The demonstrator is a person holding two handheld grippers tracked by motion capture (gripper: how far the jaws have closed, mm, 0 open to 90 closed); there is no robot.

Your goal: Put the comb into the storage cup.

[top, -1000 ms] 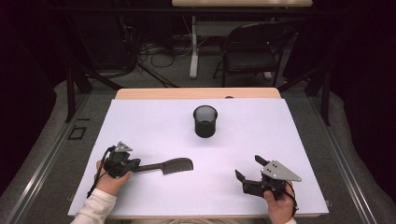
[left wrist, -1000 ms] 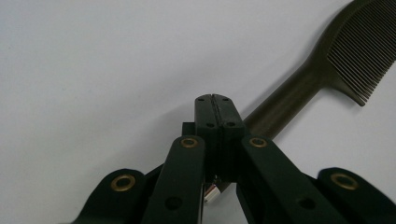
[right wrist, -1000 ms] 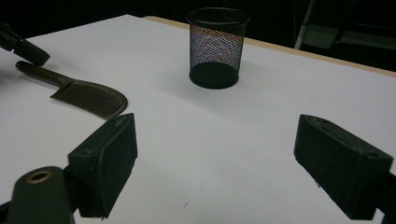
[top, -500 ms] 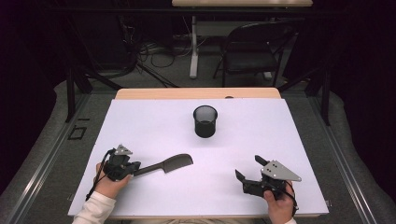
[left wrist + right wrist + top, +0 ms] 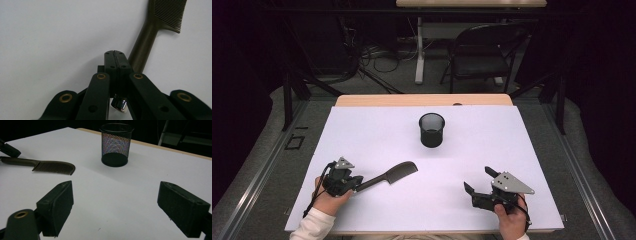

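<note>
Clenches left gripper (image 5: 358, 186), apparently pinching comb (image 5: 394, 175) at handle's end, teeth stretching ahead-right of it. Seems light, stiff, slick; could pivot. Better taken mid-handle. Leaves right gripper (image 5: 478, 180) released, empty, well apart.

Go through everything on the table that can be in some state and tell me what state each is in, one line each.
Comb: held by its handle end, angled toward the mesh cup, teeth end free.
Mesh cup: upright on the white table, nothing visible inside, untouched.
Left tool: shut on the comb's handle.
Right tool: open, holding nothing, low over the table's near edge.
</note>
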